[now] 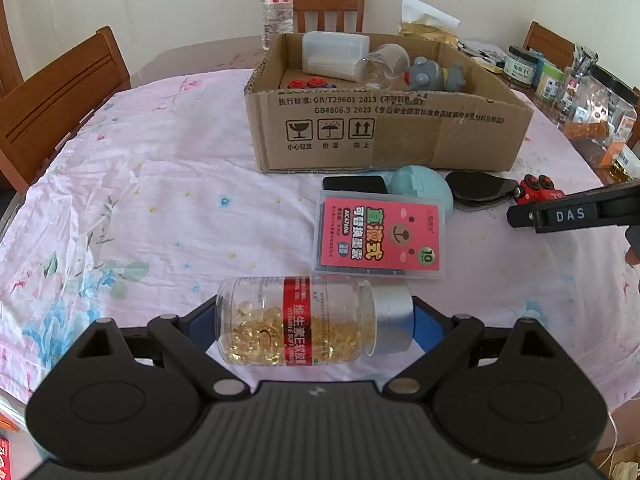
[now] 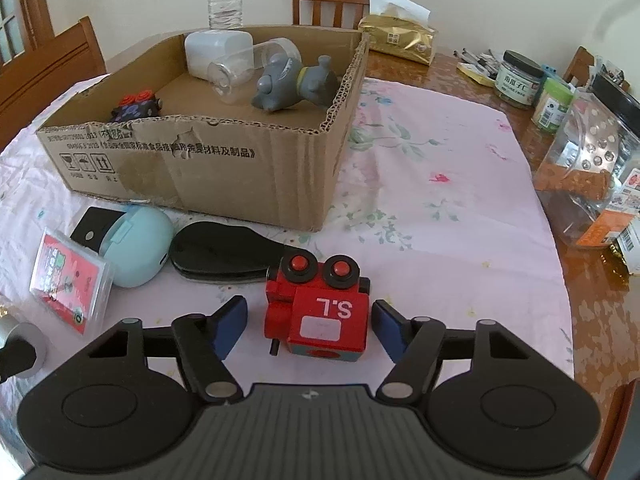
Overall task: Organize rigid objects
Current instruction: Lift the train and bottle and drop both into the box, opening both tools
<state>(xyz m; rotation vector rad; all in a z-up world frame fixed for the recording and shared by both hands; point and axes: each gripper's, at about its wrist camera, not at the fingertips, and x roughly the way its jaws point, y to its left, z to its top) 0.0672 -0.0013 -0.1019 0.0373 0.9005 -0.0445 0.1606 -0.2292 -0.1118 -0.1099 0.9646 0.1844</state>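
The left gripper was clamped endwise on the bottle, which could slip, while the right gripper stood apart around the train.

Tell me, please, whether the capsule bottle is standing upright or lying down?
Lying down: the capsule bottle rests sideways between the left gripper's fingers, silver cap pointing right, capsules pooled along its lower side.

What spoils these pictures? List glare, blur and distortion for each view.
Left wrist view: the fisheye bends the room and blacks out the corners; the daylight is soft and even, and the pill bottle is sharp with a readable label. Right wrist view: same bending and dark corners; bright glare patches on the bare wooden tabletop; the red toy train is sharp, with no motion blur.
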